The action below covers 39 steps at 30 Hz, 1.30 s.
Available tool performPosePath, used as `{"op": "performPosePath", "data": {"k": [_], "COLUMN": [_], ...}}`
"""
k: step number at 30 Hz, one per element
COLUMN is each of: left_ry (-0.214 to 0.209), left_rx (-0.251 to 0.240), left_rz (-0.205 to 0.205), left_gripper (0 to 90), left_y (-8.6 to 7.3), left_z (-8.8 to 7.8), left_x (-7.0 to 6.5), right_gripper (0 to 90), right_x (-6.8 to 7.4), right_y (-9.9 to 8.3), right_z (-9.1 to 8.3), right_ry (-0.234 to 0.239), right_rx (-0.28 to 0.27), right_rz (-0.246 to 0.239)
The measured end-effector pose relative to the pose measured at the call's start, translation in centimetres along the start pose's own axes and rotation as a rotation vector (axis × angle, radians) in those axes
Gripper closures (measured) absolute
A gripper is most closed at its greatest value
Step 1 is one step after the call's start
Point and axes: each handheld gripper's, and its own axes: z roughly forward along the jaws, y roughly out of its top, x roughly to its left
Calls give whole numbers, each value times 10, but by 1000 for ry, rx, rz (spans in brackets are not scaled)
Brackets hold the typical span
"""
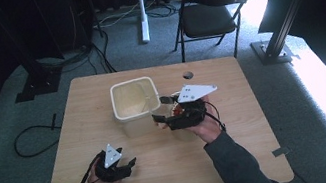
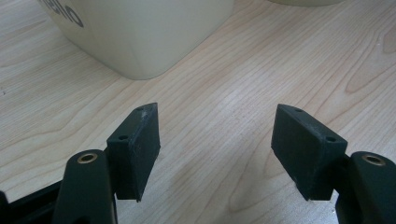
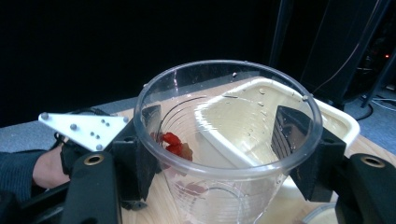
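1. Right gripper [image 3: 217, 154]: in the right gripper view the two black jaws press on opposite sides of a clear plastic cup [image 3: 224, 140], which fills the centre of the frame, rim up and slightly tilted.
2. Cup contents: a red piece [image 3: 173, 143] clings to the inner wall at the left of centre; what it is cannot be told.
3. High view: the right gripper [image 1: 169, 110] sits at frame centre, just right of a cream square tub [image 1: 136, 104]. The cup itself is hard to make out here beneath the gripper and its grey plate.
4. Tub: it stands open on the wooden table [image 1: 238, 124], above and left of centre. In the right gripper view it [image 3: 280, 107] appears behind the cup, seen partly through the clear wall.
5. Left gripper [image 1: 128, 164]: low and left of centre in the high view, resting near the table's near edge.
6. Left gripper view: the jaws stand spread apart with bare tabletop [image 2: 219, 116] between them, pinching nothing [image 2: 217, 149]. The tub's lower corner [image 2: 140, 42] occupies the upper left.
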Motion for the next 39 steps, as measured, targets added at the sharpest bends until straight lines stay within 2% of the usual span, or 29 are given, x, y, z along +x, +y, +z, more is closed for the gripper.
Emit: {"op": "performPosePath", "data": {"k": [11, 19, 29, 32, 39], "left_ry": [-1, -1, 2, 2, 2], "left_rx": [-1, 1, -2, -2, -3], "left_rz": [1, 4, 4, 5, 3], "left_gripper": [332, 332, 333, 332, 333], "left_y": [0, 0, 0, 0, 0], "left_z": [0, 0, 0, 0, 0], "left_x": [0, 0, 0, 1, 1], "right_gripper": [331, 331, 331, 330, 329], "right_x": [3, 0, -10, -11, -16], "right_y": [18, 29, 40, 42, 45], "right_z": [20, 30, 40, 44, 56], "right_ry": [35, 60, 36, 23, 5], "right_rx": [-23, -49, -58, -51, -37], "right_rz": [2, 30, 60, 46, 52]}}
